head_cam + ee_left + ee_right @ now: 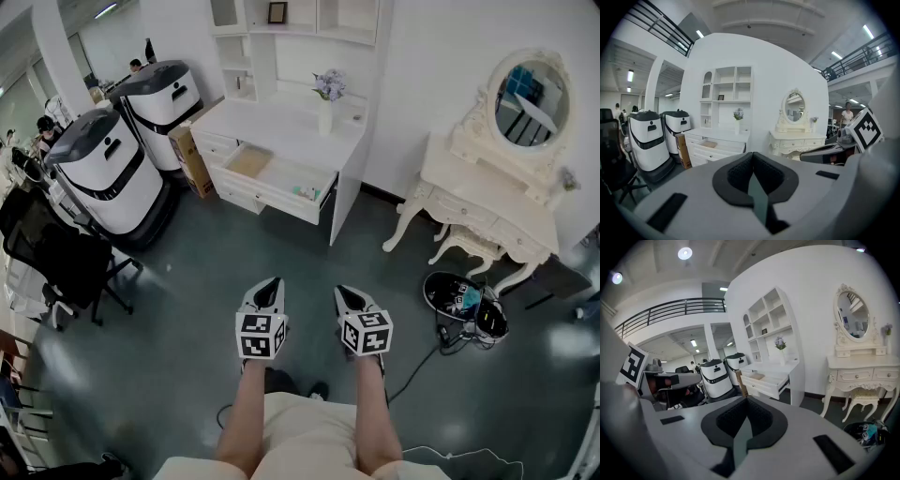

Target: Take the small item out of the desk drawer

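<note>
Left gripper (272, 282) jaws closed, nothing between them; right gripper (344, 292) the same, pads together and empty. Both are held side by side low in front of the person, tips aimed forward and slightly down over bare floor (281, 253). The drawer (267, 199) of the white desk (281, 122) stands pulled open, well apart from both grippers, straight ahead and a touch left in head view. Item (305, 192) is a small greenish thing at the drawer's right end, too small to tell its long axis. It lies roughly between the two grippers' lines, so neither hand is clearly nearer. Judgement: approach step, reach not begun; jaws must open before going into the drawer
</note>
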`<state>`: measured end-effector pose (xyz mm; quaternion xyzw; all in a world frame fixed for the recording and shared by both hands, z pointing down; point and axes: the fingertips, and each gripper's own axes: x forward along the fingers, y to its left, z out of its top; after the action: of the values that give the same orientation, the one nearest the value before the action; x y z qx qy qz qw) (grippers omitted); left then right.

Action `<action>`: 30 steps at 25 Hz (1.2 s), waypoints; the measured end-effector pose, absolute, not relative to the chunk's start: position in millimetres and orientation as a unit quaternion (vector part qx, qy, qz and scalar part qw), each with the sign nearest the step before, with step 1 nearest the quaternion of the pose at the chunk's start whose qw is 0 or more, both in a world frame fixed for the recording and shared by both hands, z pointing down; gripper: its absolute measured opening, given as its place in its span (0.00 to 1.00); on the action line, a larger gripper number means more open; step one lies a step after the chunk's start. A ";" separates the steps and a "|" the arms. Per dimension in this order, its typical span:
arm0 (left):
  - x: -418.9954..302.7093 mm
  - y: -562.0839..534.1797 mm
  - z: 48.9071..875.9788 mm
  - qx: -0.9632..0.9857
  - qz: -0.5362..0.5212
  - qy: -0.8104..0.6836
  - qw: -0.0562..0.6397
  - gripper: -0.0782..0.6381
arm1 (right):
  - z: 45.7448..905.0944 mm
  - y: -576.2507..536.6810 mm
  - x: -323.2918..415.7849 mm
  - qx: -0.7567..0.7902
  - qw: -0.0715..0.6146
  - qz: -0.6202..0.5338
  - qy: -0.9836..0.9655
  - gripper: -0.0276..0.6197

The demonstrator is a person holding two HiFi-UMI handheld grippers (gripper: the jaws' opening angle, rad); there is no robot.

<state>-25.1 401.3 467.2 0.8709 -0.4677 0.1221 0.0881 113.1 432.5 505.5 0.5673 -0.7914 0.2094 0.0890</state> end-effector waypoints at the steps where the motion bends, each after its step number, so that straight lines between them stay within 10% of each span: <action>1: -26.2 402.9 467.2 0.871 0.123 -0.467 0.089 0.13 | 505.2 432.9 112.2 0.567 0.088 0.209 -0.792 0.08; 30: -50.7 231.2 476.7 0.859 0.101 -0.488 0.119 0.13 | 531.6 273.5 121.3 0.567 0.081 0.231 -0.787 0.08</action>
<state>-50.7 231.2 476.7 0.8587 -0.4880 0.1006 0.1194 121.3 273.5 531.6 0.5665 -0.7868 0.2311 0.0812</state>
